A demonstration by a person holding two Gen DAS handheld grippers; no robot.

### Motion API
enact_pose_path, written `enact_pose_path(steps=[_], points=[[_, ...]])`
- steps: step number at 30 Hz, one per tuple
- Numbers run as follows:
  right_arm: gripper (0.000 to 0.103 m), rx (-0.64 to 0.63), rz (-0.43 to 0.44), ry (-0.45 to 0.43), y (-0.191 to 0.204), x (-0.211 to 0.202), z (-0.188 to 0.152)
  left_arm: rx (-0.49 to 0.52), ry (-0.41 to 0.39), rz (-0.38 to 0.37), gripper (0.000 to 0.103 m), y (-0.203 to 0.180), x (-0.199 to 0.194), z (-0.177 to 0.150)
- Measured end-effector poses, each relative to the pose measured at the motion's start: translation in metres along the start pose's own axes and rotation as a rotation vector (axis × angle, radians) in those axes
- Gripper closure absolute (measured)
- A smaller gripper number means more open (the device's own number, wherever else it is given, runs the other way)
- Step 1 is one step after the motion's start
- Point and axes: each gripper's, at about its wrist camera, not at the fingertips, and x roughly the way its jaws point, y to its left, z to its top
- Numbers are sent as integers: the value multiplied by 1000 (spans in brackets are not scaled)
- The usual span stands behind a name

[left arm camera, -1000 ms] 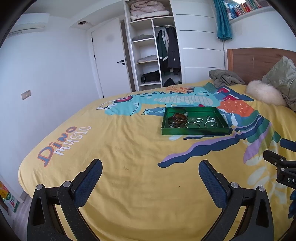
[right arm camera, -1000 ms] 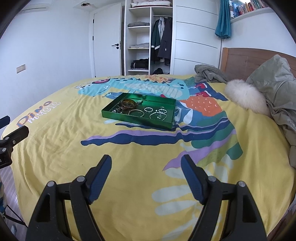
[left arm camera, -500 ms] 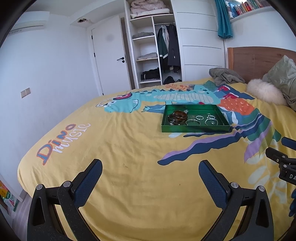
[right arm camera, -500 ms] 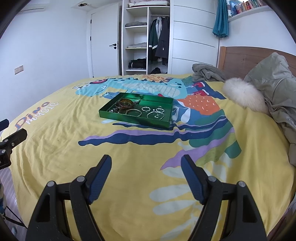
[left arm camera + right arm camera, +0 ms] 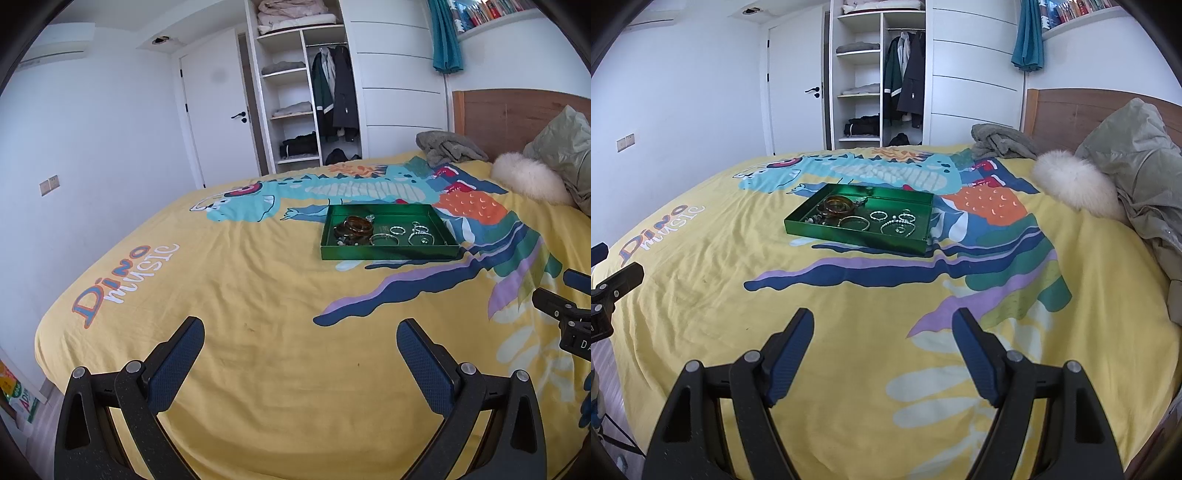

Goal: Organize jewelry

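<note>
A green tray (image 5: 388, 253) sits on the yellow dinosaur bedspread, far ahead of both grippers; it also shows in the right wrist view (image 5: 849, 238). It holds brown bangles (image 5: 356, 226) (image 5: 836, 206), a thin metal bangle (image 5: 384, 240) (image 5: 854, 223) and several small silver rings and bracelets (image 5: 419, 232) (image 5: 899, 223). My left gripper (image 5: 300, 356) is open and empty above the near part of the bed. My right gripper (image 5: 883, 349) is open and empty too, to the right of the left one.
A grey cloth (image 5: 448, 147), a white fluffy cushion (image 5: 1075, 184) and an olive jacket (image 5: 1145, 177) lie by the wooden headboard at the right. An open wardrobe (image 5: 306, 99) and a white door stand behind the bed. The bed's edge drops off at the left.
Both grippers have shifted slightly; the tray sits a little further left in the right wrist view. Both stay open and empty. The jewelry has not moved.
</note>
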Motion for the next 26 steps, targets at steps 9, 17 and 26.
enact_pose_path(steps=[9,17,26], points=[[27,5,1,2,-1,0,0,6,6,-8,1,-1,2,-2],[27,6,1,2,-2,0,-1,6,9,-12,1,-2,2,-2],[27,7,1,2,-2,0,0,0,16,-17,1,-4,1,-2]])
